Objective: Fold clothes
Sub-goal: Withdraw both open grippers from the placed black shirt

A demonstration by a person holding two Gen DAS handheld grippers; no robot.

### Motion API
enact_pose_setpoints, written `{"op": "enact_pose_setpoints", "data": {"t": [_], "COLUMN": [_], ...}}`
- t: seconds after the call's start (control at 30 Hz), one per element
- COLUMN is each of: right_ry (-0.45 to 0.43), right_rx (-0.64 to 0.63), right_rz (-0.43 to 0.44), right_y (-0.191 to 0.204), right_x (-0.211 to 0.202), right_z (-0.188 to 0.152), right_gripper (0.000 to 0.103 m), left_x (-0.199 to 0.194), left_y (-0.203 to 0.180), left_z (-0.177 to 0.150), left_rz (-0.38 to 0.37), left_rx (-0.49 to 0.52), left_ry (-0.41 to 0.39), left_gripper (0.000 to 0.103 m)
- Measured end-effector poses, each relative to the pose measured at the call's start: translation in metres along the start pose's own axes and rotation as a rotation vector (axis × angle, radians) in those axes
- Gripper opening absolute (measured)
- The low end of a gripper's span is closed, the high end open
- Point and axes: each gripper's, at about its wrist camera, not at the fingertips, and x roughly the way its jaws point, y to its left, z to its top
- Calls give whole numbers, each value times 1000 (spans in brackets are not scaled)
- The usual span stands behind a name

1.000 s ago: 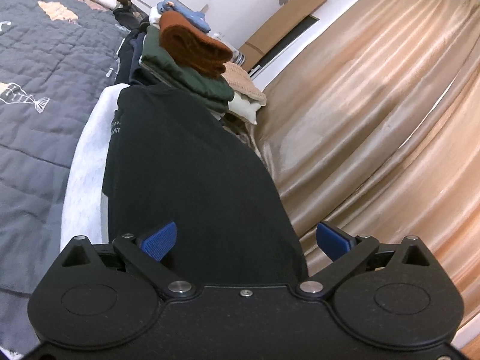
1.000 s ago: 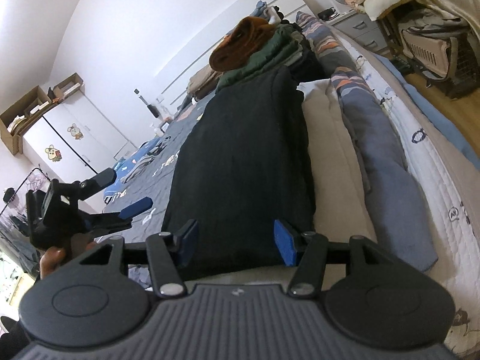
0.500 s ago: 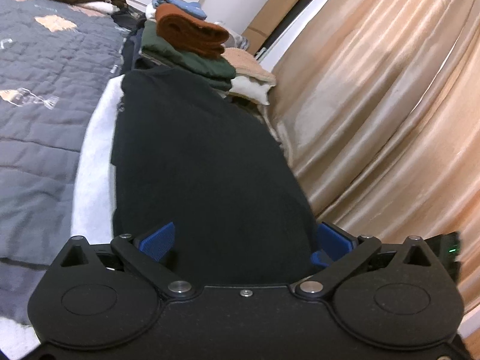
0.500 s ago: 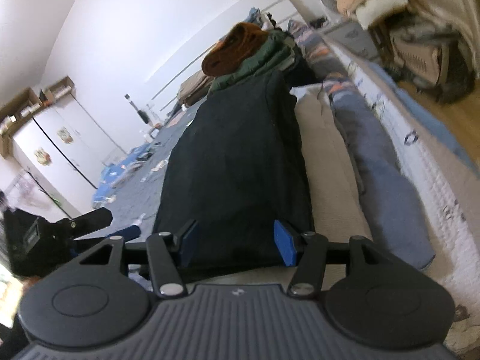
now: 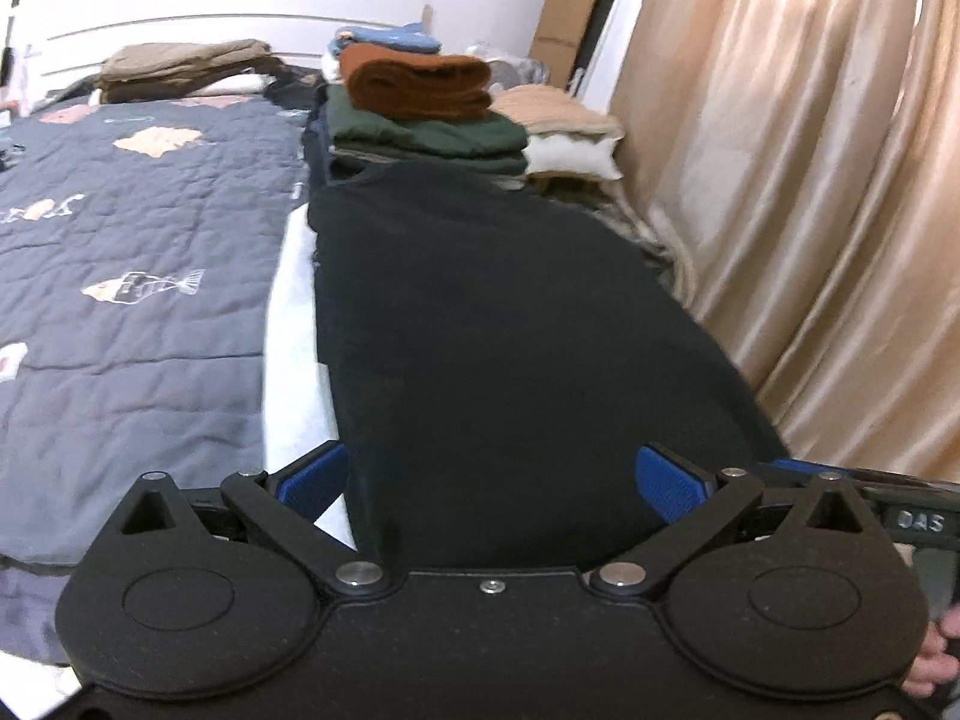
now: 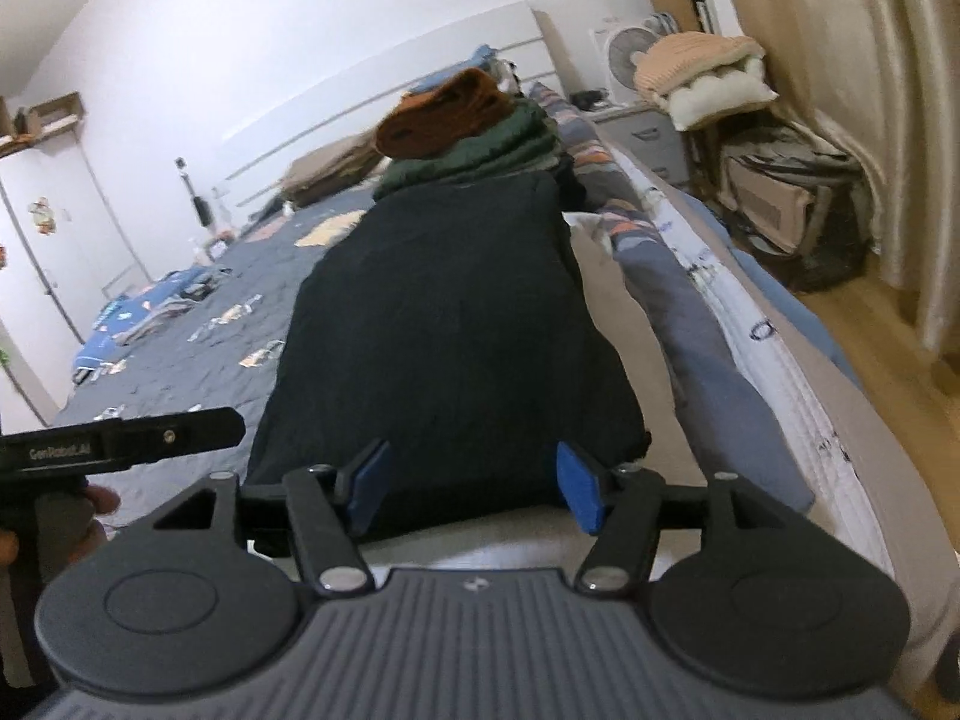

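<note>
Right wrist — black garment (image 6: 444, 324) lengthwise toward headboard (image 6: 384, 102).

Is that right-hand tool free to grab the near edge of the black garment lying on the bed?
Probably yes. The right tool hangs just short of the black garment, its jaws opening with nothing between them, and nothing lies on that near hem.

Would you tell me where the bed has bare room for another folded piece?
The grey quilt left of the black garment lies bare up to the tan pile at the headboard. The far end is crowded with the stack under the rust sweater.
</note>
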Motion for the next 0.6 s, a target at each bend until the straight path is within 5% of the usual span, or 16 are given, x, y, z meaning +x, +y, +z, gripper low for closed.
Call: {"op": "enact_pose_setpoints", "data": {"t": [0.33,0.6], "right_ry": [31,96], "right_rx": [28,14], "right_rz": [-40,-67], "right_y": [18,38], "right_x": [-16,-26], "right_z": [3,9], "right_gripper": [63,64], "left_x": [-9,-26], "left_y": [-9,-2], "left_z": [5,15], "left_rz": [91,50], "left_rx": [54,5], "left_ry": [-25,11], "left_gripper": [103,103]}}
